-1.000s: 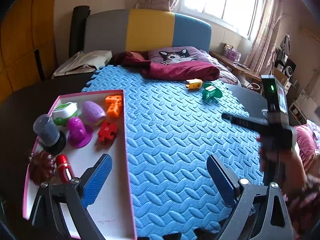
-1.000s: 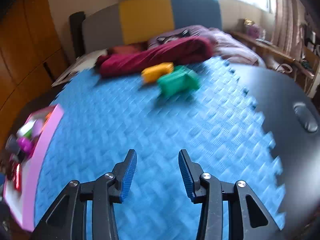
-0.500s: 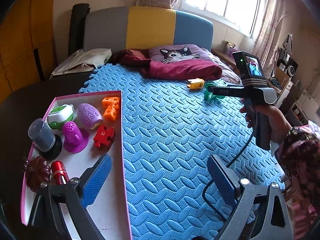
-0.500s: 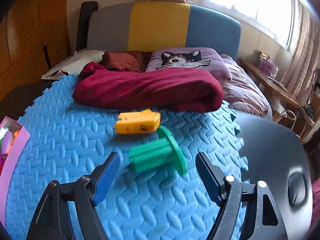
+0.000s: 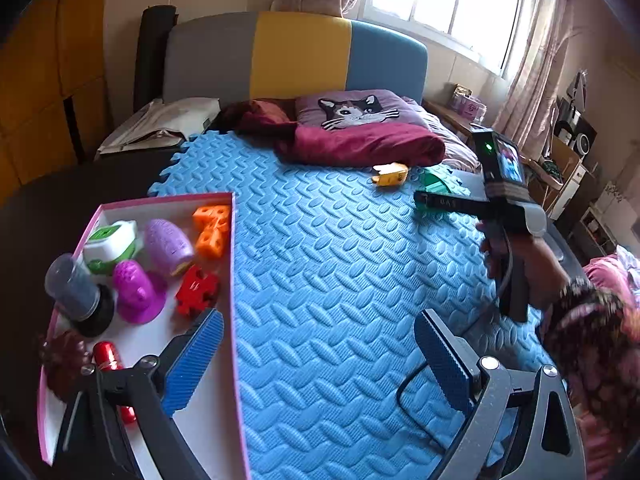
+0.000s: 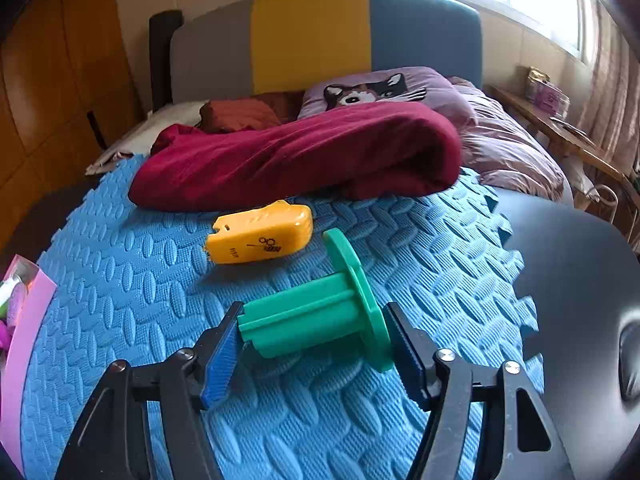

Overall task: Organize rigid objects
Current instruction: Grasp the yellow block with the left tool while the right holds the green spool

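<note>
A green spool (image 6: 312, 316) with a round flange lies on its side on the blue foam mat (image 6: 120, 300). My right gripper (image 6: 313, 312) straddles it lengthwise and its jaws are closing, one pad at the shaft's end and the other against the flange. A yellow plastic piece (image 6: 260, 236) lies just beyond the spool. In the left wrist view the green spool (image 5: 436, 186) peeks out behind the hand-held right gripper (image 5: 428, 202). My left gripper (image 5: 318, 320) hangs open with nothing in it, over the mat beside the pink-rimmed tray (image 5: 233, 280).
The tray holds several toys, among them an orange block (image 5: 212, 228), a purple egg shape (image 5: 168, 244) and a red puzzle piece (image 5: 196, 288). A maroon blanket (image 6: 300, 152) and a cat pillow (image 6: 376, 88) lie behind the mat. Dark tabletop (image 6: 580, 280) is to the right.
The right gripper came forward across the mat to the green spool; its jaws widened, then drew in around the spool. The left gripper drifted slightly and stayed open.
</note>
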`<state>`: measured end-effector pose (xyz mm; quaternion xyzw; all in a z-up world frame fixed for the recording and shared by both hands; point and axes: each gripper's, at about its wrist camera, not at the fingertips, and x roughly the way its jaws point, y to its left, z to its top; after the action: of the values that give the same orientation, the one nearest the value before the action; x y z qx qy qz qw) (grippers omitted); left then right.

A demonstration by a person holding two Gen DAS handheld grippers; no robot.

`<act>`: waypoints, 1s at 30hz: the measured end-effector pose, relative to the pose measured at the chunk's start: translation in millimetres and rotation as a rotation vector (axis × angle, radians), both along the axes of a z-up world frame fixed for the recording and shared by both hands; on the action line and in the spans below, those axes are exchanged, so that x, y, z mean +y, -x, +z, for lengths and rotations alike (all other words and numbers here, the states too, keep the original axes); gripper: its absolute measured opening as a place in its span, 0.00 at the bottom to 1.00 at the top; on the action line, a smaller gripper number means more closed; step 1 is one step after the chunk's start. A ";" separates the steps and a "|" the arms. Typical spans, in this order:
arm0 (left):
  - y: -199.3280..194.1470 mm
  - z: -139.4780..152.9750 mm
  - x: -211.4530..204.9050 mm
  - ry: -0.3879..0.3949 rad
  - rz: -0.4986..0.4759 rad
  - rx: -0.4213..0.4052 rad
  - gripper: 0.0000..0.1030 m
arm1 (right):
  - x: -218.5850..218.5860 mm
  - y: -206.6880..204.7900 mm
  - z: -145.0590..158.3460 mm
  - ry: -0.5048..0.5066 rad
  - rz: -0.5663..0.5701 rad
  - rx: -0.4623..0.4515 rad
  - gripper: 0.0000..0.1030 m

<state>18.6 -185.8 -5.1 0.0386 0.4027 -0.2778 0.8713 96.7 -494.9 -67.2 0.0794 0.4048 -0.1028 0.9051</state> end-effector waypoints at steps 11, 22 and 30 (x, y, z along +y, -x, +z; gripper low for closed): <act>-53.1 16.9 -82.3 0.060 0.029 0.024 1.00 | 8.5 65.6 8.0 -0.038 -0.116 -0.076 0.60; -140.1 -26.8 -184.6 -0.009 0.130 0.203 1.00 | 5.8 70.3 8.3 -0.037 -0.146 -0.098 0.59; -187.5 -53.0 -230.1 -0.026 0.177 0.243 1.00 | 6.4 70.9 8.5 -0.023 -0.158 -0.094 0.59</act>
<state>206.1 -415.9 -58.0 -0.0196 0.5104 -0.1973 0.8368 25.7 -488.5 -58.7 0.1261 0.3554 -0.1653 0.9113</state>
